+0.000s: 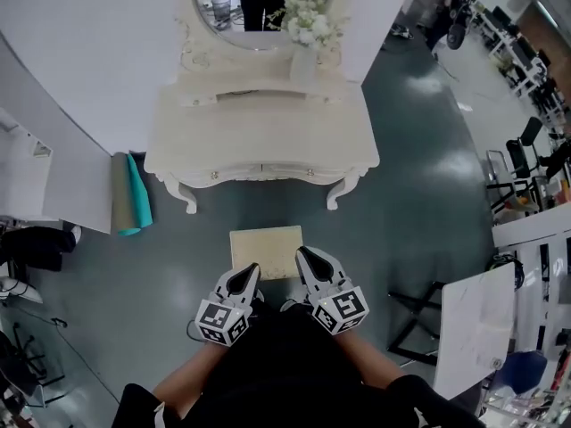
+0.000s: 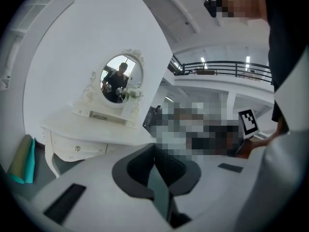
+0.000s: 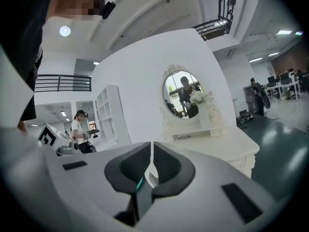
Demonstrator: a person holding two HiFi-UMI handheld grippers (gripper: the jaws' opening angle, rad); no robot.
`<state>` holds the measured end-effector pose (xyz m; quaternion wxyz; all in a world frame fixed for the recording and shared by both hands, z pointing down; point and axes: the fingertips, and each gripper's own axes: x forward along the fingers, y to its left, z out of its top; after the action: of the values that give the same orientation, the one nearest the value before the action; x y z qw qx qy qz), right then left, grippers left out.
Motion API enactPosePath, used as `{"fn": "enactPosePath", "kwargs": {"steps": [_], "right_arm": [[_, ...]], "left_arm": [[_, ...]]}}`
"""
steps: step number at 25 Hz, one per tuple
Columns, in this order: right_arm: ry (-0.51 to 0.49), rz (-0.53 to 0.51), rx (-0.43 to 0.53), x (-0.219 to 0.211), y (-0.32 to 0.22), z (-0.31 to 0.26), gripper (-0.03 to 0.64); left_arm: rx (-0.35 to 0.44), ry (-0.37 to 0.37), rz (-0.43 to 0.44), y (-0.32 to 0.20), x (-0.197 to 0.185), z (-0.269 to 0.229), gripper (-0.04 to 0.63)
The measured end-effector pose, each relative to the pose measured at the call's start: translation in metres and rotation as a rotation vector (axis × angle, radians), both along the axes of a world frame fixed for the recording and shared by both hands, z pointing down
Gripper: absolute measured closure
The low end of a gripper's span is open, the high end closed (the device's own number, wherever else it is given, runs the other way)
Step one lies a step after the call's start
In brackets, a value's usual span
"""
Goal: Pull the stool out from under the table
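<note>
The stool (image 1: 266,249) stands on the floor in front of the dressing table (image 1: 268,136), no longer under it, so the pull looks finished, which is probably why the left gripper (image 1: 244,277) and the right gripper (image 1: 309,260) are both closed, empty, near the person's body.

1. Left claw (image 1: 251,271): light grey shell with dark grey inner pads (image 2: 133,170), tapering to a point.
2. Right claw (image 1: 304,255): same build, a grey shell with dark pads.
3. Black rectangular insets (image 3: 244,202) are sunk into the shell either side of the jaws, on both units.
4. Left cube (image 1: 221,321) and right cube (image 1: 342,309): white, with black square markers on the faces.
5. Clothing: black top (image 1: 285,364). Its black sleeves (image 1: 417,401) cover the upper arms only.
</note>
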<state>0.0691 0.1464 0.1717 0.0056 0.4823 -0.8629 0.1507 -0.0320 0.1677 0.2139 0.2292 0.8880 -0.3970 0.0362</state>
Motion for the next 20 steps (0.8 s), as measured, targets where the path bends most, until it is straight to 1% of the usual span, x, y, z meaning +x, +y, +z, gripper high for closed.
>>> {"fn": "enactPosePath", "kwargs": {"steps": [1,3,6,8,10,13,17,20], "right_arm": [[-0.002,0.0,0.02,-0.003,-0.002,-0.01,0.591],[-0.005,0.0,0.052,-0.01,-0.007,-0.026,0.598],[-0.008,-0.013,0.102,-0.018,-0.014,-0.045,0.598],[0.039,0.0,0.136,-0.019,-0.013,-0.052,0.598],[0.089,0.023,0.148,-0.018,-0.011,-0.053,0.598],[0.103,0.049,0.142,-0.015,-0.013,-0.058,0.598],[0.128,0.057,0.166,-0.011,-0.017,-0.067,0.598],[0.137,0.062,0.17,-0.011,-0.019,-0.067,0.598]], "left_arm": [[0.022,0.005,0.004,-0.001,-0.001,-0.009,0.58],[0.07,0.003,-0.003,-0.007,-0.006,-0.027,0.58],[0.133,-0.033,-0.038,-0.021,-0.012,-0.046,0.58],[0.161,-0.046,-0.057,-0.025,-0.011,-0.053,0.58],[0.176,-0.046,-0.07,-0.027,-0.011,-0.059,0.58],[0.191,-0.05,-0.074,-0.029,-0.011,-0.068,0.58],[0.236,-0.048,-0.062,-0.031,-0.002,-0.082,0.58],[0.247,-0.051,-0.071,-0.033,0.001,-0.087,0.58]]}}
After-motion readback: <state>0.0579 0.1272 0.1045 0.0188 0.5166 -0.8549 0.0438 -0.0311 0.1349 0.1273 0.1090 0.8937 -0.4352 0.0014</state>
